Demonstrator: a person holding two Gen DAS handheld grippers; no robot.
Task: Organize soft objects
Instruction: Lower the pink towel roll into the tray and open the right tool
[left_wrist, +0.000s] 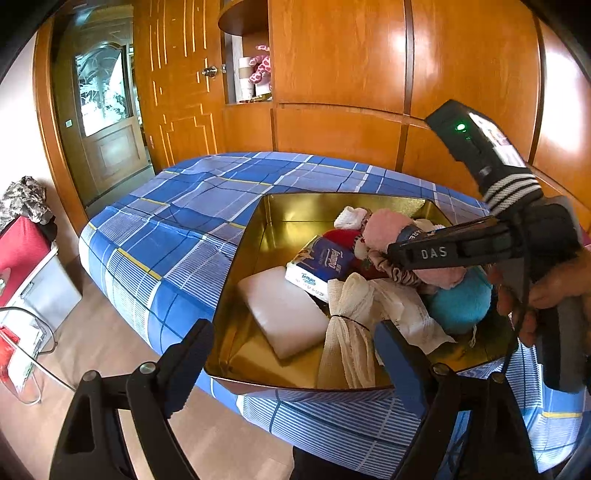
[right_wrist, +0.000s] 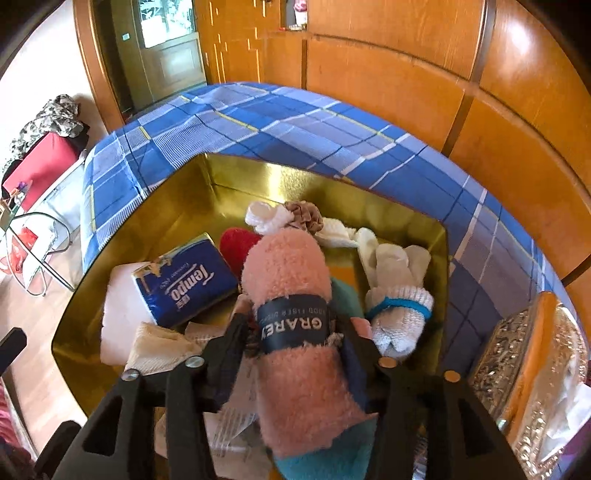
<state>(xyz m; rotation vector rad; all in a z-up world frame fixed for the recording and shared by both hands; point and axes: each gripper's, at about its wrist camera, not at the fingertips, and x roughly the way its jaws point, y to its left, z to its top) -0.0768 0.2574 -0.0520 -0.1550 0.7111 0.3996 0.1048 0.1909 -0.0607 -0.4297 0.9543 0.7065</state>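
Observation:
A gold tin tray sits on the bed and holds several soft items. Among them are a blue Tempo tissue pack, a white pad, a tied cream mesh cloth, a blue plush, a red piece and white gloves with a blue band. A pink rolled towel with a dark label lies on the pile between the jaws of my right gripper. The pads stand slightly off its sides. My left gripper hangs open and empty over the tray's near edge.
The bed's blue plaid sheet fills the middle, backed by wooden wardrobe panels. An ornate silver box stands right of the tray. A red case and a glass side table are at the left. A hand grips the right tool.

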